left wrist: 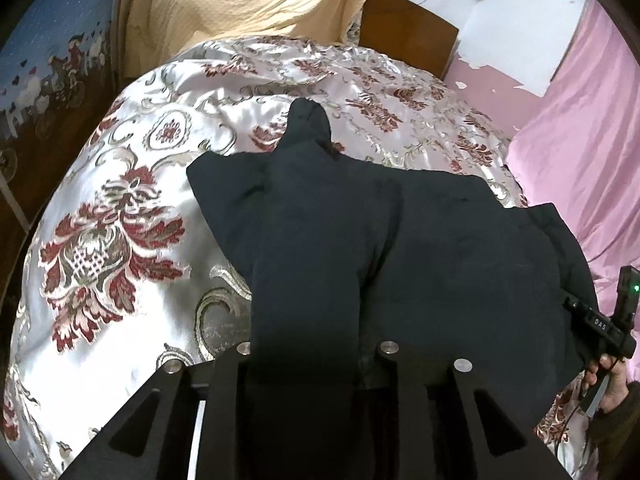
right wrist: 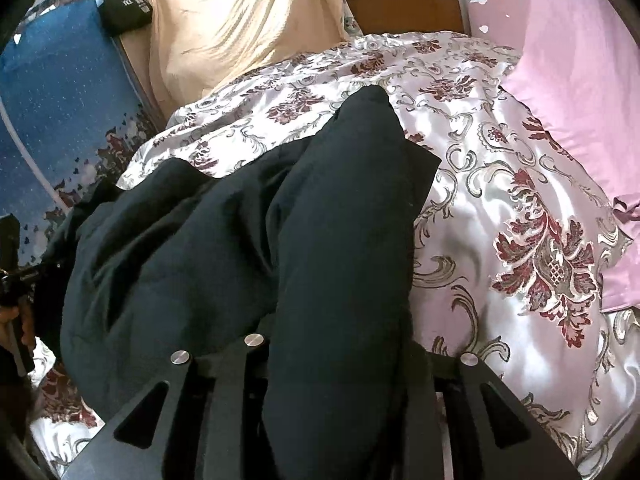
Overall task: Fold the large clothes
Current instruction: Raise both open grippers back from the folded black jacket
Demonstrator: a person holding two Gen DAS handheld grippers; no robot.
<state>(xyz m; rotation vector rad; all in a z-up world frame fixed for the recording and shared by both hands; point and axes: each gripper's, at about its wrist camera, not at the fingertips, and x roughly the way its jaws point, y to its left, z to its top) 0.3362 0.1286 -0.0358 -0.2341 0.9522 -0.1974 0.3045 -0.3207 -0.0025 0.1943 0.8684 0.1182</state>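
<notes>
A large black padded jacket [left wrist: 420, 248] lies on a satin bedspread [left wrist: 120, 200] with red floral pattern. In the left wrist view one sleeve [left wrist: 304, 240] runs from the far cuff back between my left gripper's [left wrist: 308, 364] fingers, which are shut on it; the fingertips are hidden by cloth. In the right wrist view the jacket [right wrist: 168, 248] bunches at left and the other sleeve [right wrist: 344, 240] passes between my right gripper's [right wrist: 340, 360] fingers, shut on it. The right gripper's body [left wrist: 604, 320] shows at the jacket's right edge in the left wrist view.
A cream blanket [left wrist: 240, 4] and a wooden headboard [left wrist: 408, 32] lie at the far end. A pink sheet [left wrist: 584, 128] lies along the right side of the bed. A blue patterned cloth [right wrist: 60, 112] and a black bag [right wrist: 124, 12] are at the left.
</notes>
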